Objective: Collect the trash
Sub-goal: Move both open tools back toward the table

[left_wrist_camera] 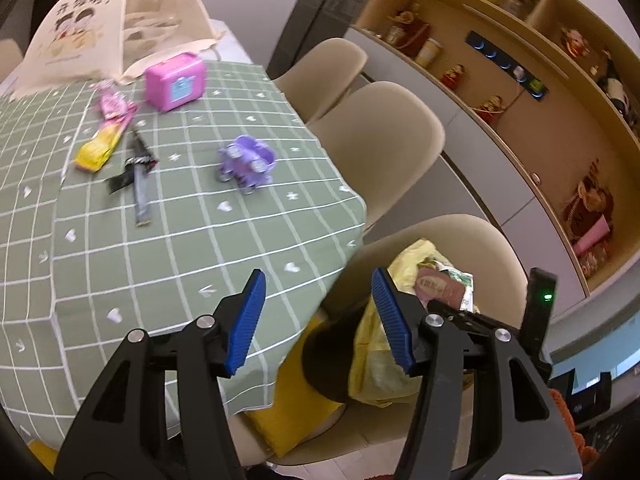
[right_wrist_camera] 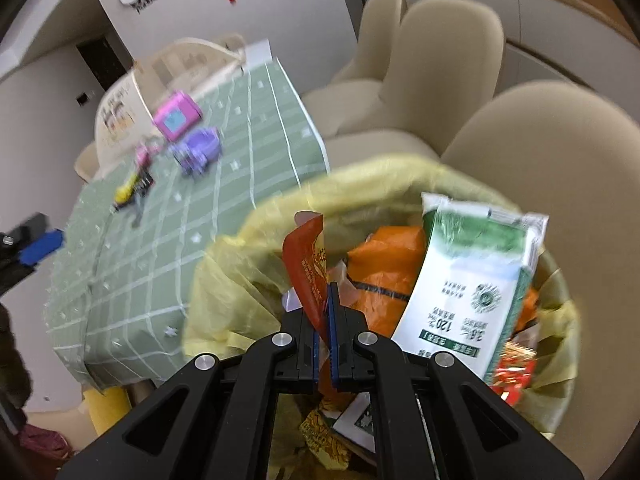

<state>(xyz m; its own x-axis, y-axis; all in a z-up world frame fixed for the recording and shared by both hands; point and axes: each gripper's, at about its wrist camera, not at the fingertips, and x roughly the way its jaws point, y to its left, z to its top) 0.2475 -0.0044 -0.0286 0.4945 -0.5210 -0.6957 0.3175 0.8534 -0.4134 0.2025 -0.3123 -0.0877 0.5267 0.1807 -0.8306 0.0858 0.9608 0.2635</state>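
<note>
My right gripper (right_wrist_camera: 326,300) is shut on a red wrapper (right_wrist_camera: 306,256) and holds it over a bin with a yellow liner (right_wrist_camera: 224,280). The bin holds a white and green packet (right_wrist_camera: 472,280), orange plastic and other wrappers. My left gripper (left_wrist_camera: 318,280) is open with nothing between its blue pads, above the table's near corner beside the bin (left_wrist_camera: 372,356). On the green checked tablecloth (left_wrist_camera: 160,260) lie a yellow wrapper (left_wrist_camera: 98,148), a pink wrapper (left_wrist_camera: 112,104) and a black and grey wrapper (left_wrist_camera: 138,176).
A pink toy case (left_wrist_camera: 176,82) and a purple toy car (left_wrist_camera: 246,162) stand on the table, with a mesh food cover (left_wrist_camera: 100,28) at the far end. Beige chairs (left_wrist_camera: 384,128) line the table's right side. A shelf unit (left_wrist_camera: 520,80) with figurines runs along the wall.
</note>
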